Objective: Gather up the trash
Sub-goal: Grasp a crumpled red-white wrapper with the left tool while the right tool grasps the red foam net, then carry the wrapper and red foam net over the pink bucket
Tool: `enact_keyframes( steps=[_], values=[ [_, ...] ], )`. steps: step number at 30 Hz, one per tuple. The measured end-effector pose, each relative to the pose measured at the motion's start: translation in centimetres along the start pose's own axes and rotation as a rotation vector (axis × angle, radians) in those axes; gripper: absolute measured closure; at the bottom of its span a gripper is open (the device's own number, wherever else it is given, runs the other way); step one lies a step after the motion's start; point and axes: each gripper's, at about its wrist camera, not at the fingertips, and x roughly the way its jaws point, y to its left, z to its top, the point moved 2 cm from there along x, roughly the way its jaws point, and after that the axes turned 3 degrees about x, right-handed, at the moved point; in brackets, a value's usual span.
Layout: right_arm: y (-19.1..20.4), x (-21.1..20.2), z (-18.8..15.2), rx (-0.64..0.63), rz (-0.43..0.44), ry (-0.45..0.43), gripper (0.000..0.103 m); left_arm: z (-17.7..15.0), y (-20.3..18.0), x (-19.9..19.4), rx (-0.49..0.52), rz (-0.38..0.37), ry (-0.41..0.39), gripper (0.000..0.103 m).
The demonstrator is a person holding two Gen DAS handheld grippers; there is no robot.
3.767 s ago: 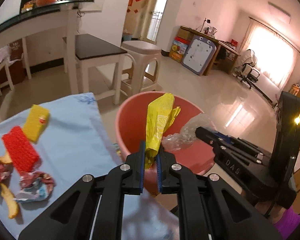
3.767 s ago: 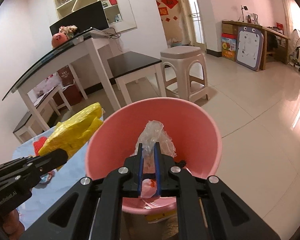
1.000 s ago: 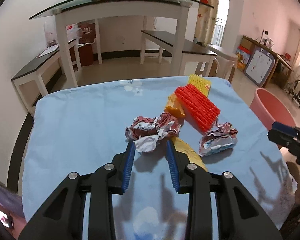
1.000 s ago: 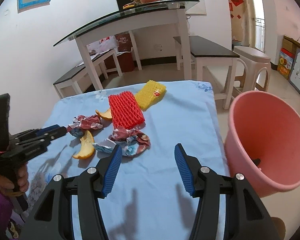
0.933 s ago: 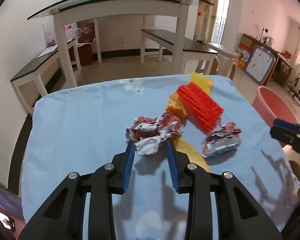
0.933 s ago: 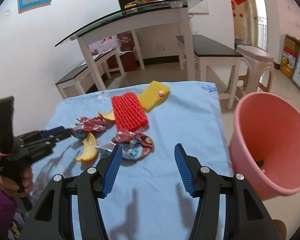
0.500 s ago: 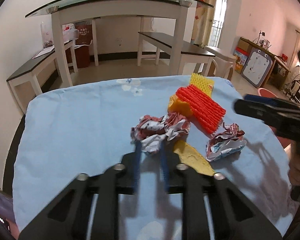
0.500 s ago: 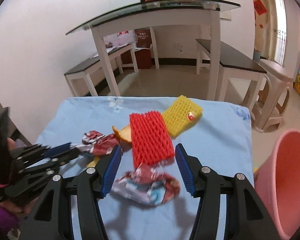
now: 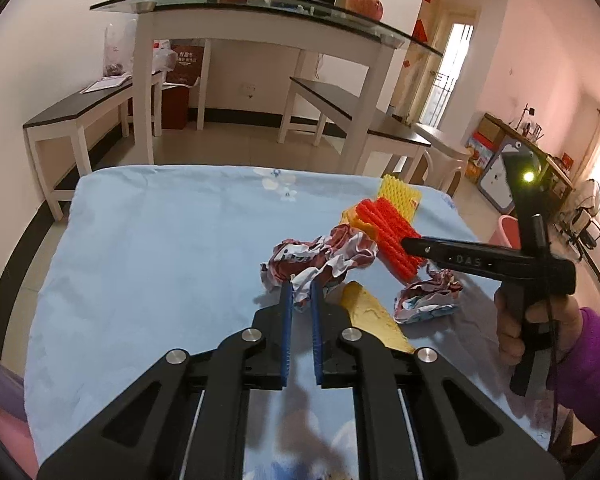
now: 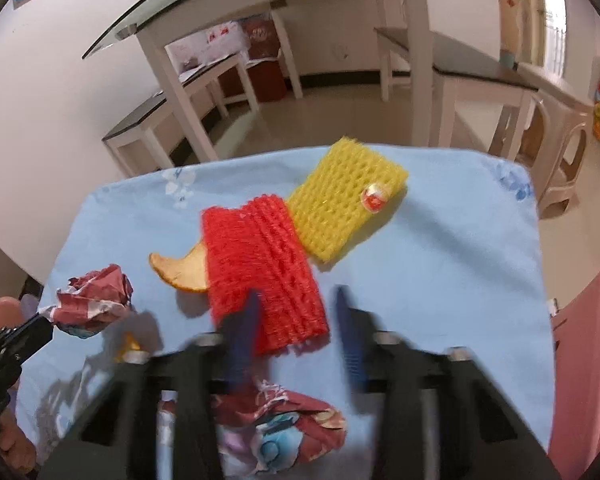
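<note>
Trash lies on a table under a light blue cloth (image 9: 160, 240). My left gripper (image 9: 301, 298) is closing, its blue pads pinching the near tip of a crumpled red-and-white wrapper (image 9: 320, 256). My right gripper (image 10: 296, 312) is blurred and closing, with the near end of a red foam net (image 10: 260, 264) between its jaws. Its right pad still stands clear of the net. From the left wrist view the right gripper (image 9: 410, 246) hangs over that red foam net (image 9: 388, 236). A yellow foam net (image 10: 344, 196) lies just behind.
An orange peel (image 10: 180, 268) pokes out beside the red net, and another peel (image 9: 372, 320) lies right of my left fingers. A second crumpled wrapper (image 9: 428, 300) sits under the right gripper. The pink bucket (image 10: 588, 360) stands off the table's right edge. White benches stand beyond.
The left jaws have narrowed from wide apart onto the wrapper's tip. The right gripper has come forward and down from near the bucket to the red net, its jaws drawing in.
</note>
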Motion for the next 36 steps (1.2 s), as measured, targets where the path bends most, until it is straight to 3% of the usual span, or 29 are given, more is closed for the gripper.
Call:
enact_keyframes(
  steps=[2, 13, 23, 36],
  values=[
    [0.2, -0.5, 0.0, 0.007, 0.018, -0.004, 0.095, 0.0, 0.0, -0.5, -0.008, 0.006, -0.005, 0.095],
    [-0.2, -8.9, -1.9, 0.055, 0.062, -0.146, 0.096, 0.5, -2.1, -3.8, -0.013, 0.001, -0.066, 0.095],
    [-3.8, -17.0, -4.0, 0.119, -0.045, -0.285, 0.096, 1.6, -8.0, -5.2, 0.042, -0.079, -0.1, 0.095],
    [-12.5, -22.5, -7.4, 0.252, -0.199, -0.376, 0.096, 2.8, -18.4, -3.1, 0.178, -0.201, -0.071, 0.095]
  ],
)
